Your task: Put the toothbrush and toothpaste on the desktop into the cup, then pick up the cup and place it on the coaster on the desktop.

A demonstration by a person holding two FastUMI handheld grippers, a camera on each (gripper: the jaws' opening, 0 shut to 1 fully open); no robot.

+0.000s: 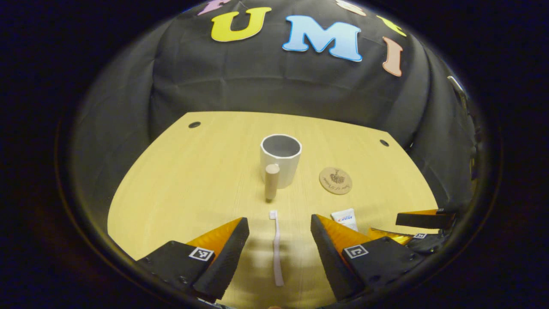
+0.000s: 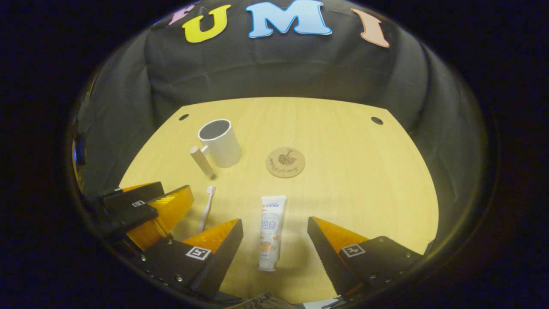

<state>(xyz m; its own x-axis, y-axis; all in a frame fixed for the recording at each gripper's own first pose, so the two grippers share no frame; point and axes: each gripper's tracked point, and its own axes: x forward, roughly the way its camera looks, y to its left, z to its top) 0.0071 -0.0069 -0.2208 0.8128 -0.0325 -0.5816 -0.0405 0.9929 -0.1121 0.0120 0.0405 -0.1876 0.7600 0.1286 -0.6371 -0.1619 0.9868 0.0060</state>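
Pale wood tabletop (image 1: 180, 180) under black cloth walls carries cup (image 1: 281, 159) and printed coaster (image 1: 335, 180) ahead of both spread-open claws, toothbrush (image 1: 276, 249) between the left claw (image 1: 279, 253), toothpaste (image 2: 270, 231) between the right claw (image 2: 274, 253).

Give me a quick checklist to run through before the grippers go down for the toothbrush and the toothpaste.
1. Left gripper open, fingers either side of the toothbrush: ok.
2. Right gripper open, fingers either side of the toothpaste: ok.
3. Toothbrush and toothpaste lying flat on the desktop, not touching each other: ok.
4. Cup upright, mouth open: ok.
5. Cup empty inside: cannot tell, the bottom is hidden.
6. Coaster bare, beside the cup and apart from it: ok.
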